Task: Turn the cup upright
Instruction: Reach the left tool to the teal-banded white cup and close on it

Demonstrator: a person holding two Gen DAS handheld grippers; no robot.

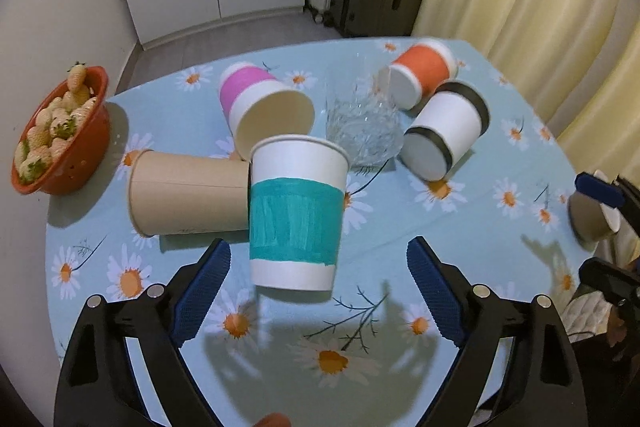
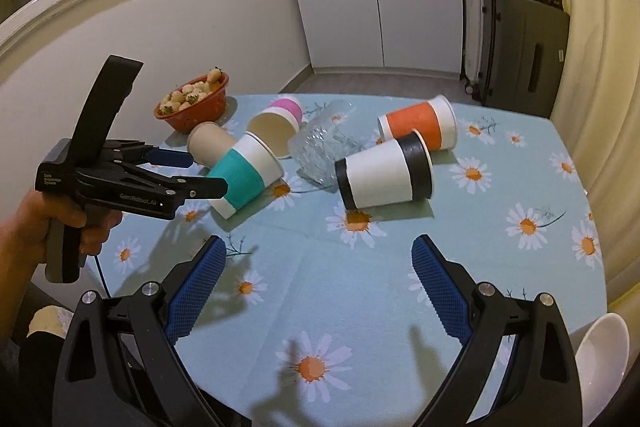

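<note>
Blue-padded fingers of the left gripper [image 1: 318, 259] stand spread wide, and just ahead of them sits the teal-banded cup [image 1: 296, 215], mouth up and apparently leaning, gripped by nothing. From the right wrist view, that teal-banded cup [image 2: 244, 177] tilts with its base on the daisy tablecloth [image 2: 400, 267], one left finger in front of it. Right gripper [image 2: 318, 259] hangs open over bare cloth, well apart from the cups. Behind lie the brown cup [image 1: 188, 193], pink cup [image 1: 264, 107], black-banded cup [image 1: 444, 131] and orange cup [image 1: 422, 75] on their sides, a glass tumbler [image 1: 362, 127] between them. Red bowl [image 1: 60, 131] of pale strawberries at the edge.
</note>
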